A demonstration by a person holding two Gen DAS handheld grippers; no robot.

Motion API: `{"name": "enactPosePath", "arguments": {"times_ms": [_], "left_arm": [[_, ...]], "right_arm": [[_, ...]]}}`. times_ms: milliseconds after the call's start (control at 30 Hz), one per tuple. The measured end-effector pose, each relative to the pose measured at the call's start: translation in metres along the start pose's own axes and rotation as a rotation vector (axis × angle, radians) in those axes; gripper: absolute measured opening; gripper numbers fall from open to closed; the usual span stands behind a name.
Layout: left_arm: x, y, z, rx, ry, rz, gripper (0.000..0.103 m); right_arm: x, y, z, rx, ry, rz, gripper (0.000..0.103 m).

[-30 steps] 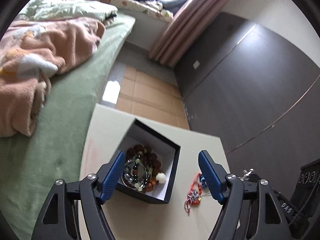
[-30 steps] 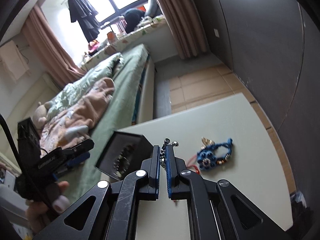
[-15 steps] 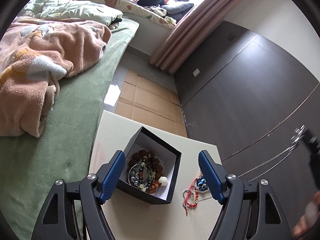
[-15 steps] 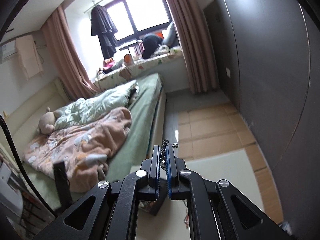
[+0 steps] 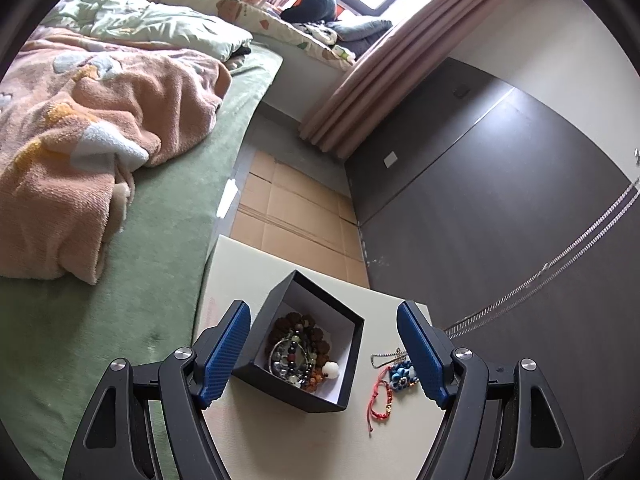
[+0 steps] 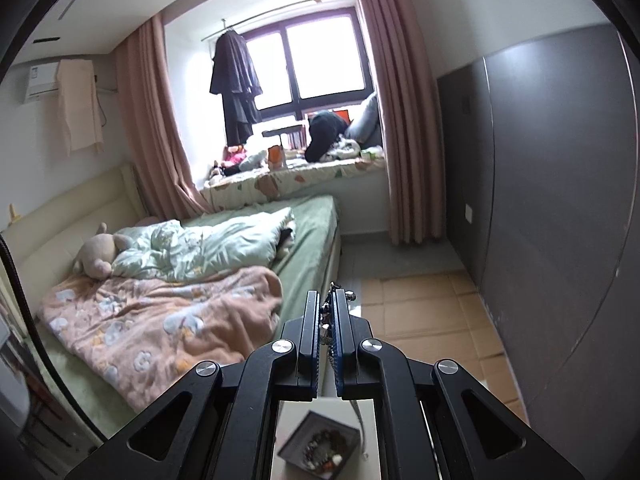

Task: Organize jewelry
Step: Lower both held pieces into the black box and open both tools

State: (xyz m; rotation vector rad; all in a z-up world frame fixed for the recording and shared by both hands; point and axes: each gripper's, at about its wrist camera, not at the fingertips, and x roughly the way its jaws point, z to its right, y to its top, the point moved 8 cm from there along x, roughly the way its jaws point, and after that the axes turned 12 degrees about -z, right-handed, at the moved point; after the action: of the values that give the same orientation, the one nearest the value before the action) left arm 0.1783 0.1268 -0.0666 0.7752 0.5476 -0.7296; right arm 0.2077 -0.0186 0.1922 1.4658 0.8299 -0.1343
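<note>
A black jewelry box (image 5: 304,344) with a white lining sits on the small cream table (image 5: 240,264); it holds several bead bracelets (image 5: 298,354). My left gripper (image 5: 324,348) is open and hovers above the box. A blue flower bracelet (image 5: 402,376), a red cord bracelet (image 5: 378,402) and a small metal clasp (image 5: 386,358) lie on the table right of the box. My right gripper (image 6: 328,316) is shut on a silver chain necklace (image 5: 560,264), held high so the chain hangs down toward the table. The box also shows far below in the right wrist view (image 6: 320,450).
A bed with green sheet (image 5: 120,280) and a peach blanket (image 5: 80,132) runs along the table's left. A dark grey wall panel (image 5: 500,200) stands to the right. Cardboard sheets (image 5: 288,208) cover the floor beyond the table.
My right gripper has risen high with the necklace, pulling the chain up off the table. My left gripper has also lifted away from the box and stays open.
</note>
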Motion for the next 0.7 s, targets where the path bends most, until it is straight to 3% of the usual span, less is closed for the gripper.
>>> {"name": "enactPosePath", "arguments": {"times_ms": [100,267,700], "left_arm": [[-0.002,0.002,-0.004,-0.015,-0.004,0.004,0.078],[-0.004,0.007,-0.011,-0.045,-0.023,0.010,0.090],[-0.023,0.019,-0.043,-0.160,-0.037,0.066,0.092]], "right_arm": [[-0.001,0.011,-0.013,-0.006,0.009,0.008,0.006],[0.009,0.013,-0.035,-0.034,0.021,0.009,0.006],[0.125,-0.085,-0.035,0.032,0.106,-0.229,0.006]]}}
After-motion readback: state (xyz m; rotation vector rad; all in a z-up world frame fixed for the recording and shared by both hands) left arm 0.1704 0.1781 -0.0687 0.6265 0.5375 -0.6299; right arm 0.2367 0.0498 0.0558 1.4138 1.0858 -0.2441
